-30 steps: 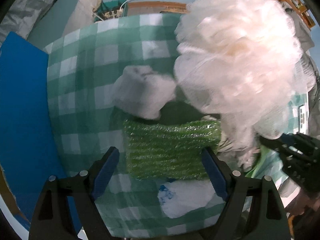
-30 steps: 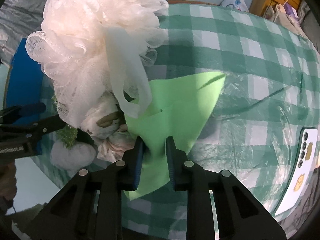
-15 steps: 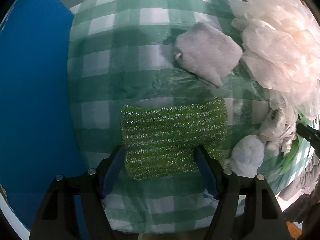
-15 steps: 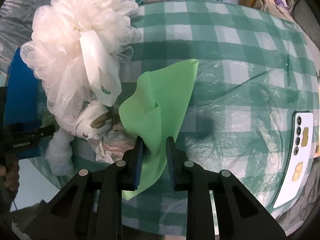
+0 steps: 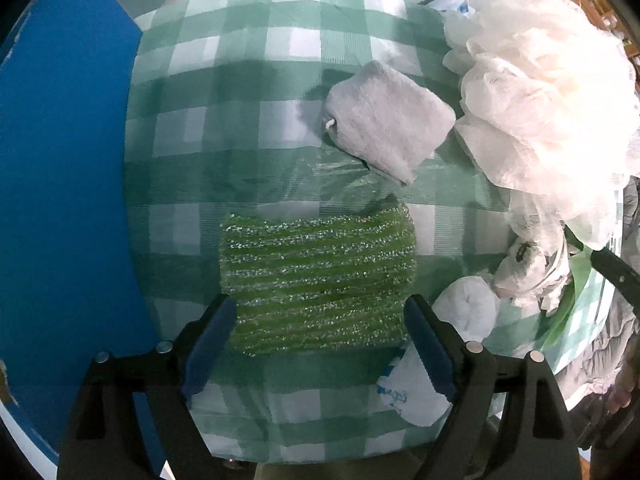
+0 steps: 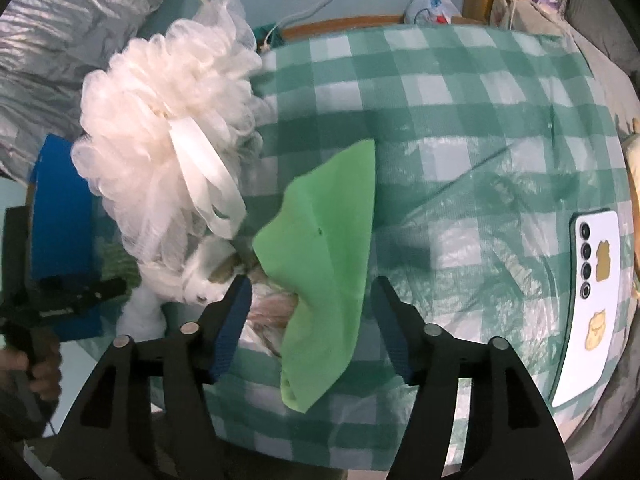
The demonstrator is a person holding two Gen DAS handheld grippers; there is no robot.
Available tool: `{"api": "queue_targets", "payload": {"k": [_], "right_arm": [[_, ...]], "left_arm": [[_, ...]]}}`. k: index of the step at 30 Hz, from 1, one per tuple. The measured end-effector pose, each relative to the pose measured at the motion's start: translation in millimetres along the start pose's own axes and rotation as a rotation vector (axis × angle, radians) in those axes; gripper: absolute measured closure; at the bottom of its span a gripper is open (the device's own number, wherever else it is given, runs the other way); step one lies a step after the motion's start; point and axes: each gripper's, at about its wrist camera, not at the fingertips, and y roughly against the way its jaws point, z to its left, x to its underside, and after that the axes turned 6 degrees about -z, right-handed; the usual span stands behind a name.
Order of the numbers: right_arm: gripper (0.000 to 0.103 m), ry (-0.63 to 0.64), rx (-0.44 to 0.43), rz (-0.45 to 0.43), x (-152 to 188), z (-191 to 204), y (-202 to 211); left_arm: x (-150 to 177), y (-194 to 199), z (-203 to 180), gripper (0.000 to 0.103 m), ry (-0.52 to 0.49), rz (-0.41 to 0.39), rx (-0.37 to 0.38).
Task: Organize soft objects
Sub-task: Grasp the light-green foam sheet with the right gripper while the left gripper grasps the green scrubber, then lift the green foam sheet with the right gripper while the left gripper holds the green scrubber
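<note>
no legible text; blue print on wrapper (image 5: 394, 394) unreadable

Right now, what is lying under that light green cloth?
The light green cloth lies on the checked tablecloth, its left edge draped over crumpled white wrappings beside the white mesh pouf. What lies beneath its middle is covered.

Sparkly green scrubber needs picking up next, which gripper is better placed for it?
Left. The left gripper hangs open with the green scrubber between its fingers; the right gripper has just been opening around the light green cloth.
</note>
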Motion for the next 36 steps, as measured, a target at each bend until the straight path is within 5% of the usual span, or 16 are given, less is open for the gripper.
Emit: {"api": "queue_targets", "payload": {"k": [11,16,23,28,36], "right_arm": [[0.037,0.057,0.057,0.037,-31,24,-37],[0.038,0.058,0.082,0.053,-41,30,-60],[0.089,0.028,0.073,0.068,-53,25,-69],[0.095,0.034,0.071,0.055,-53,20,-62],[0.096,0.036,0.066,0.008,-42,15,-35]], "left_arm": [[-15,-15,-22,0.014,0.003,0.008,-0.022],[-32,-20,-29,0.021,0.013,-0.002,-0.026],[-25,-5,-15,0.046,-0.009,-0.051,-0.058],[-26,3,-6,0.078,-0.006,-0.071,-0.051],[-14,16,7,0.082,0.005,-0.102,-0.041]]}}
